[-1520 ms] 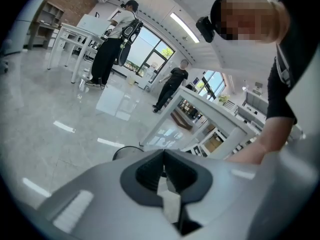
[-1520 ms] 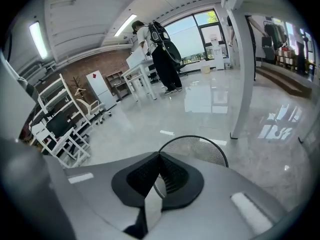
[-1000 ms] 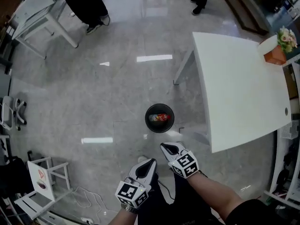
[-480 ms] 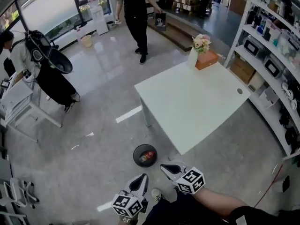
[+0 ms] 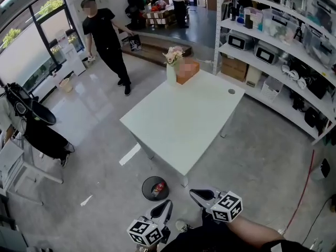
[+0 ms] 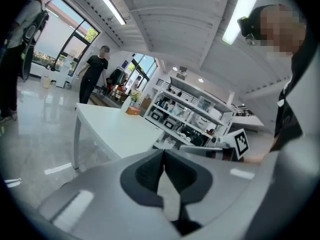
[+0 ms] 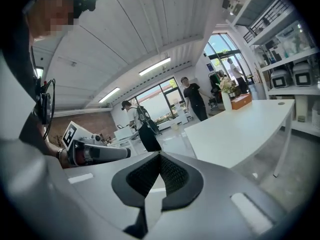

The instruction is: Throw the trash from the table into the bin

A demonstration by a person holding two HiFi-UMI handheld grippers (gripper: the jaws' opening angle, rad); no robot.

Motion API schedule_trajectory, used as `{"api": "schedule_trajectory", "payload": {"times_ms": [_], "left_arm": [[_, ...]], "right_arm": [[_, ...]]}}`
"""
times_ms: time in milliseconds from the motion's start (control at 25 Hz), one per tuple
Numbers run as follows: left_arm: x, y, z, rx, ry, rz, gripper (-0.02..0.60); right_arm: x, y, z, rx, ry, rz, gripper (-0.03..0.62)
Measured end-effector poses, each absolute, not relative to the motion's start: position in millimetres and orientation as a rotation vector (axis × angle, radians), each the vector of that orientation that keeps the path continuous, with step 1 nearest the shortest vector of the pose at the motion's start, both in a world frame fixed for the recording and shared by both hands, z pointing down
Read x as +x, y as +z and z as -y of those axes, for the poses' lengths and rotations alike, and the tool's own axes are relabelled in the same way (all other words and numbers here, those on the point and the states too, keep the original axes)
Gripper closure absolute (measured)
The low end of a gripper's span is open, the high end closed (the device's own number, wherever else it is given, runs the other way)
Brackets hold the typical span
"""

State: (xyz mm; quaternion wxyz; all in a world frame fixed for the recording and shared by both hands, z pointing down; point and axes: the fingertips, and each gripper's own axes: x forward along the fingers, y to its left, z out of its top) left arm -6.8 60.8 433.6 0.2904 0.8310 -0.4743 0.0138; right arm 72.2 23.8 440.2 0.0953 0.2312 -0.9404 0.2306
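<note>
We look steeply down from head height onto the table (image 5: pixel 184 125). Our gripper views sit low. Both face across that table (image 6: pixel 117 129) (image 7: pixel 240 126).

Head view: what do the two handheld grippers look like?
The left gripper and right gripper match: pale grey bodies tapering to pointed tongs lined with black ribbed pads, each carrying a white cube printed with black square markers. The person wears dark clothing.

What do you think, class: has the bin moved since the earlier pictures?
No. The bin stays by the near corner of the white table; only the camera tilted.
</note>
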Motion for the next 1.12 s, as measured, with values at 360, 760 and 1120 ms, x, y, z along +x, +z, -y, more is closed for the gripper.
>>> {"api": "schedule_trajectory", "payload": {"times_ms": [360,760,1120], "left_arm": [[22.4,408.2,-33.0,2.282,0.029,1.202,0.574],[21.0,404.8,-24.2,2.282,0.0,1.222,0.574],[13.6,411.2,-33.1,2.255,0.001,1.228,0.574]], "right_arm": [[98.9,411.0,-16.4,0.695,0.684,2.824,0.594],[94.0,411.8,-15.7,0.644,0.709,2.827,0.594],[84.0,417.8,-23.8,0.619,0.732,2.819,0.595]]}}
